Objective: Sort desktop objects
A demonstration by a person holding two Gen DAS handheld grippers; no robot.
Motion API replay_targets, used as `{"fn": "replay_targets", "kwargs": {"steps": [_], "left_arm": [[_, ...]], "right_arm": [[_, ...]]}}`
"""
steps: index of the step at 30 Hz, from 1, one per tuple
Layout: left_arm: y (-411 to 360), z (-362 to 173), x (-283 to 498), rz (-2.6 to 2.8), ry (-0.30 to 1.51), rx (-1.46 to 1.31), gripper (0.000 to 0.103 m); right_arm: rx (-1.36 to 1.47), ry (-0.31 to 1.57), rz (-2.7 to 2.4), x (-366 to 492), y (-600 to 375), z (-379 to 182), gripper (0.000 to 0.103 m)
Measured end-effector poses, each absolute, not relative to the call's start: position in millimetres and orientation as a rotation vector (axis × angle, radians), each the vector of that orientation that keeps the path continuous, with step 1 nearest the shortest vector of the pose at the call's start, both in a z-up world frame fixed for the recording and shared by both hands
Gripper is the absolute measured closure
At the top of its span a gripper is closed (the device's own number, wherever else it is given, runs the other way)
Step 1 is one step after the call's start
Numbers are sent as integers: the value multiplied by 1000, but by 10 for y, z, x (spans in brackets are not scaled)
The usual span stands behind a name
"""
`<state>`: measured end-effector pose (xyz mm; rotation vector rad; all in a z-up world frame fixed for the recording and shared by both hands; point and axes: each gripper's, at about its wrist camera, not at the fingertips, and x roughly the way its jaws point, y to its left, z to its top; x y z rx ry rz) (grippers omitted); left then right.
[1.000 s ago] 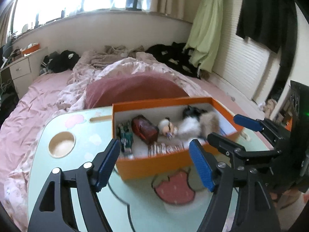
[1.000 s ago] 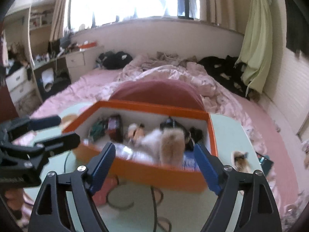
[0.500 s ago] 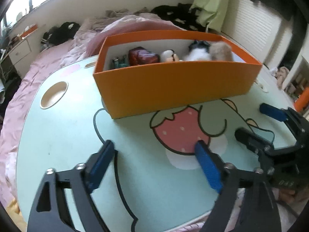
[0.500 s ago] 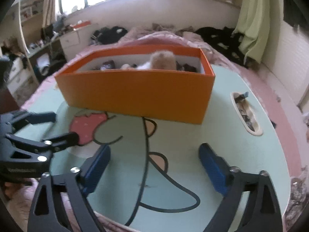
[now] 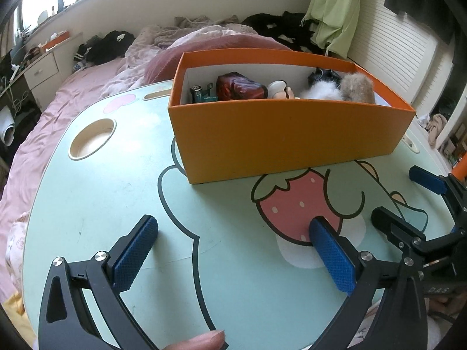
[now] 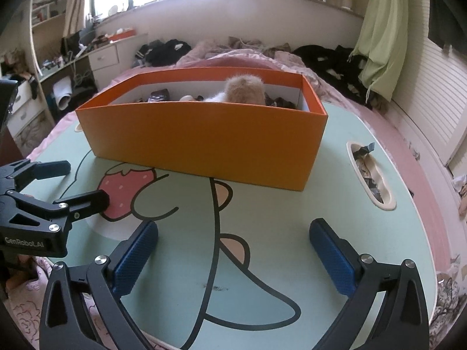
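Note:
An orange box (image 5: 277, 140) (image 6: 204, 140) stands on the mint-green table (image 5: 102, 198). Inside it lie a dark red pouch (image 5: 240, 86), a green toy (image 5: 201, 94), a small doll (image 5: 280, 90) and a fluffy plush (image 5: 357, 87) (image 6: 245, 87). My left gripper (image 5: 233, 223) (image 6: 84, 180) hovers low over the table in front of the box, jaws opening, nothing between them. My right gripper (image 6: 233, 226) (image 5: 395, 194) sits beside it on the right, jaws also opening and empty. Neither touches the box.
The tabletop has a strawberry print (image 5: 294, 204), a round cup hole (image 5: 92, 138) at the left and a slot (image 6: 370, 172) with scraps at the right. A fingertip (image 5: 201, 341) shows at the bottom edge. A pink bed (image 5: 73, 93) with clothes lies behind.
Both grippers came down from above the box to just over the table in front of it, and both pairs of jaws spread wider. The box contents stayed put.

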<state>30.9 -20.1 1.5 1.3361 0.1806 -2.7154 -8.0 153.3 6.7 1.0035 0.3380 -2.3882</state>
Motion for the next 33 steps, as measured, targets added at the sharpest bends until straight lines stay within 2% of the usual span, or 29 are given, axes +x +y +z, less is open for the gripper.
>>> {"fn": "replay_targets", "kwargs": {"steps": [33], "left_arm": [[-222,20,265,-2718,182,1333,0]], "right_arm": [[1002,338,-2389,-71,1536,50,0]]}}
